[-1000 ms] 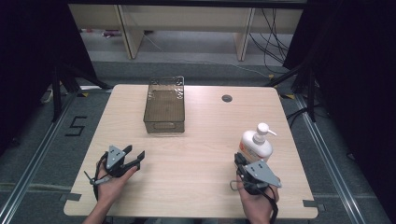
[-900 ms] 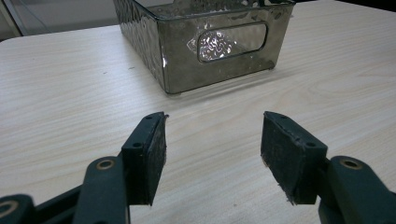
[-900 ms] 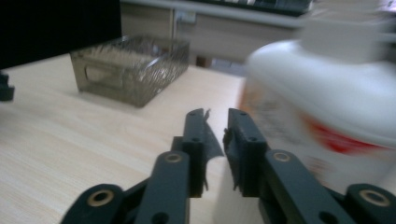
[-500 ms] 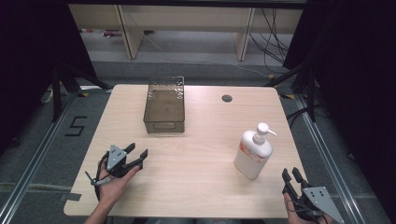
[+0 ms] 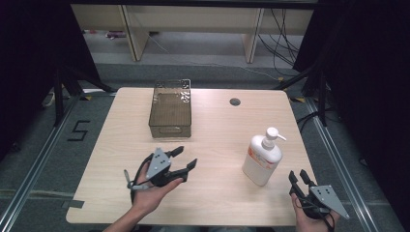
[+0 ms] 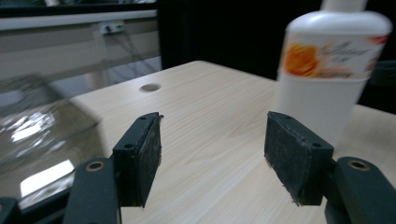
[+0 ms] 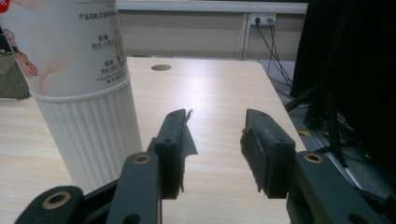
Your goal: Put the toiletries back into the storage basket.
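Glossy white plastic pump bottle [image 5: 261, 161], matt wooden table [image 5: 212, 130]

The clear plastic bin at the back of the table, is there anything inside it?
The clear plastic bin looks empty in the high view: its brownish floor shows through with nothing on it. Glare on the far wall and the near wall's rim hide small strips, so something tiny there cannot be ruled out.

Even overhead light; dark surroundings flank the table [image 5: 217, 140]. Glare on the blurred box [image 6: 42, 135]; bottle [image 6: 327, 70] soft-focused.
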